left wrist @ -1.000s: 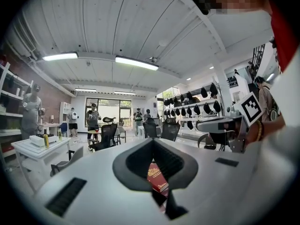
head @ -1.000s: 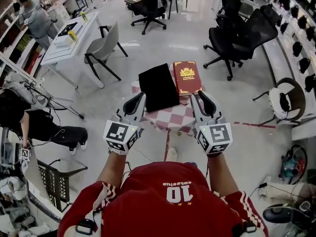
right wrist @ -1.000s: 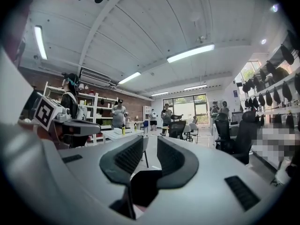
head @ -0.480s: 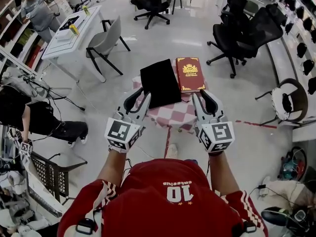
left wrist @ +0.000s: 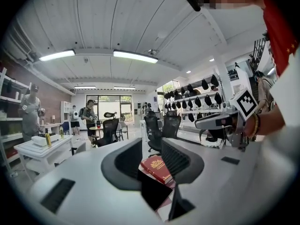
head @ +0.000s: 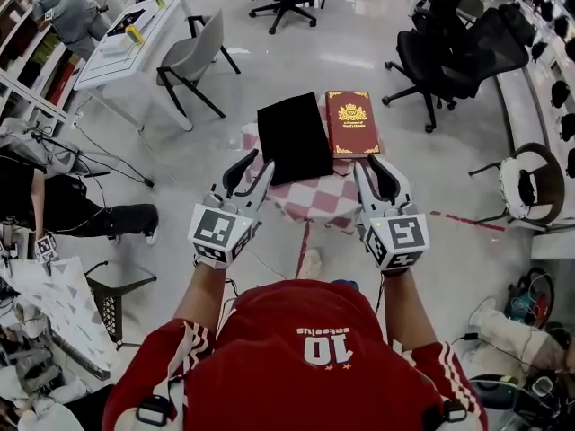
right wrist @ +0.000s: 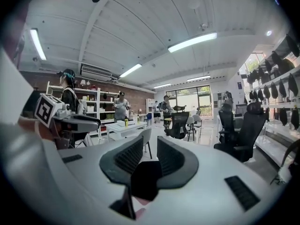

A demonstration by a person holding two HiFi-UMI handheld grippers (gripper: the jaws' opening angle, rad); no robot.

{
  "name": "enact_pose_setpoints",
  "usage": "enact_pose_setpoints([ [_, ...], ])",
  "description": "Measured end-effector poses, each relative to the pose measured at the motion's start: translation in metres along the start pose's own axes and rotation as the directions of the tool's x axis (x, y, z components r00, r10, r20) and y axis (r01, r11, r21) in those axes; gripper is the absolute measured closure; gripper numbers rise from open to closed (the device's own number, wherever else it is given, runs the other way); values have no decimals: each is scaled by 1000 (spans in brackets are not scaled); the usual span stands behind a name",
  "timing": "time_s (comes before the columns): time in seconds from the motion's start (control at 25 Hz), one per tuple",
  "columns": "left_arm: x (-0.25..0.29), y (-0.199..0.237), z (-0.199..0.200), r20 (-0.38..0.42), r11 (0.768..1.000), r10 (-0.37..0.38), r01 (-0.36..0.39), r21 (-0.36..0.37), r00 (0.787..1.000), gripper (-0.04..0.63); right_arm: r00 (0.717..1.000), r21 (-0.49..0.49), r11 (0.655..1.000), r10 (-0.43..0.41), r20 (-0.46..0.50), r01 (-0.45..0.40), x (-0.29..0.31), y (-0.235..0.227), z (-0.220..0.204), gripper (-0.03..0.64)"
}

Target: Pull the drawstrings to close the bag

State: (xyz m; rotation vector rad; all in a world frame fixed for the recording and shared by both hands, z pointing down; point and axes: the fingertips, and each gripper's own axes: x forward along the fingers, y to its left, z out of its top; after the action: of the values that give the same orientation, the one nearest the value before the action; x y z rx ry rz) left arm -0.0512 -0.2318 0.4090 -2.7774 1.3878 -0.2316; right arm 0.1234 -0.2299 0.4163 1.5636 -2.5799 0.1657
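Approach step: the left gripper (head: 249,172), whose jaws have just been opening, and the right gripper (head: 375,174), jaws apart, hover empty near the bag (head: 294,136); next, each needs a drawstring, none visible yet.

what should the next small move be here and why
Probably lower both grippers toward the near edge of the black bag. The left gripper, whose jaws have just been opening, and the right gripper are both open and empty, held short of the bag; no drawstrings can be made out.
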Motion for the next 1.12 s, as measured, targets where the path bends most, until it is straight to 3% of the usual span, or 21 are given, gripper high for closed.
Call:
enact_pose_setpoints([
  [0.28,19,8,-31,-59,1000,-14,14,8,998,479,998,11,1000,5,-58,-5,17,-16,-29,534],
  [0.6,34,22,-75,-69,1000,-22,22,-2,997,480,992,29,1000,7,-128,-4,37,-22,-83,534],
  [0.88,43,28,-116,-112,998,-9,15,54,994,480,975,46,999,-7,-221,18,59,-36,-149,534],
  [1.12,53,31,-158,-165,999,-6,12,39,986,479,969,31,999,24,-246,-17,76,-40,-192,532],
])
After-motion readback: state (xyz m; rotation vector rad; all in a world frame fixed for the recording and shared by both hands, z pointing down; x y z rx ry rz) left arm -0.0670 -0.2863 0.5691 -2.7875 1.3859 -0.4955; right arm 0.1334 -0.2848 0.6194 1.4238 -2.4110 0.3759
